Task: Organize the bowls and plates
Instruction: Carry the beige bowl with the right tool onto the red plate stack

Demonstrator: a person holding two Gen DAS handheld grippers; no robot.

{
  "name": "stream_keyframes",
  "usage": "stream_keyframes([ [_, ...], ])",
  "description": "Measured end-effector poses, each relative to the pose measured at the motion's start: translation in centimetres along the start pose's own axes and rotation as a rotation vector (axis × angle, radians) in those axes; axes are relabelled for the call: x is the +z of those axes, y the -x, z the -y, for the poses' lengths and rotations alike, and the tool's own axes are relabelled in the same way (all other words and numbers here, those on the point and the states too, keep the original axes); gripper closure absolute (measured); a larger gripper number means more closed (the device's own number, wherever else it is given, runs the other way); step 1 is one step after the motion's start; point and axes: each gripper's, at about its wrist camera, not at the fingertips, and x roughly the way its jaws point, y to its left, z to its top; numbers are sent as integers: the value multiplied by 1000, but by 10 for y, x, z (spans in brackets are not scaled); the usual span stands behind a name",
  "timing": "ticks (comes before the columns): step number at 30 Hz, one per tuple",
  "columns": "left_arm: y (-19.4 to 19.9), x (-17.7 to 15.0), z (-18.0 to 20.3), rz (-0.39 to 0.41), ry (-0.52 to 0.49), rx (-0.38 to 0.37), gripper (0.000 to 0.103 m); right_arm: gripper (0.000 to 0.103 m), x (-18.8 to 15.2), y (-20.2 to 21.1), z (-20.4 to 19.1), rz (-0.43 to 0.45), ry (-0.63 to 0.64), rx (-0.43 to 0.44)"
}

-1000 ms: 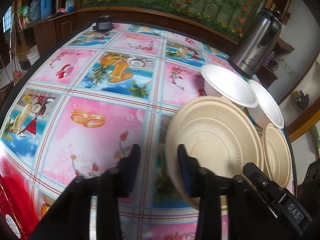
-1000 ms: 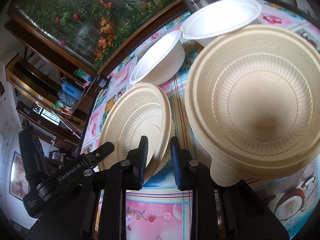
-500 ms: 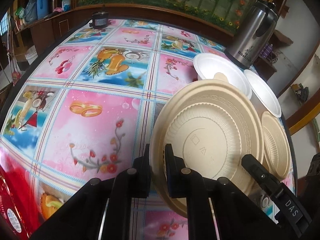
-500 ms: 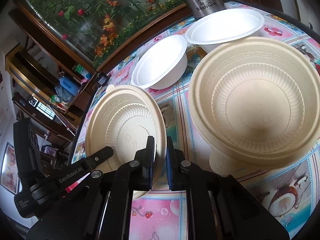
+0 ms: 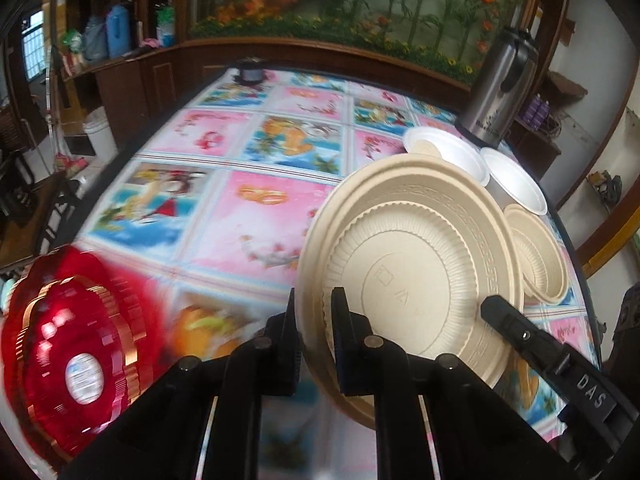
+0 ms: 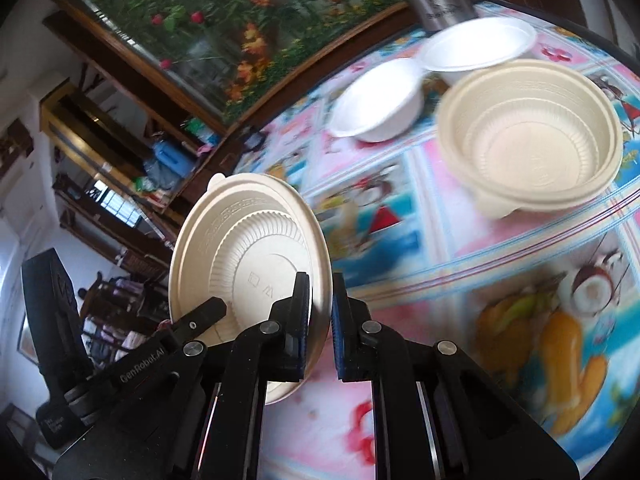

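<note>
My left jaws (image 5: 316, 322) pinch the near rim of a beige plate (image 5: 412, 280), tilted above the bench (image 5: 256, 216). My right jaws (image 6: 320, 316) pinch that ribbed plate's (image 6: 244, 256) other rim.

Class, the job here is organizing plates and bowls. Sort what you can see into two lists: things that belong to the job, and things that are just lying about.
Belongs to the job:
- beige plate, gripped at its rim by both the left gripper and the right gripper
- beige bowl
- two white bowls

Just lying about:
- steel thermos jug
- red foil tray
- small dark jar
- patterned tablecloth
</note>
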Motion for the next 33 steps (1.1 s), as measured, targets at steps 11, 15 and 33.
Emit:
stream_keyframes([
  [11, 71, -19, -96, 69, 87, 113, 89, 93, -40, -24, -102, -90, 143, 133],
  [15, 72, -28, -133, 47, 144, 165, 89, 93, -61, -54, -133, -164, 185, 157],
  [33, 52, -58, -193, -91, 220, 247, 85, 93, -109, -121, -174, -322, 311, 119],
])
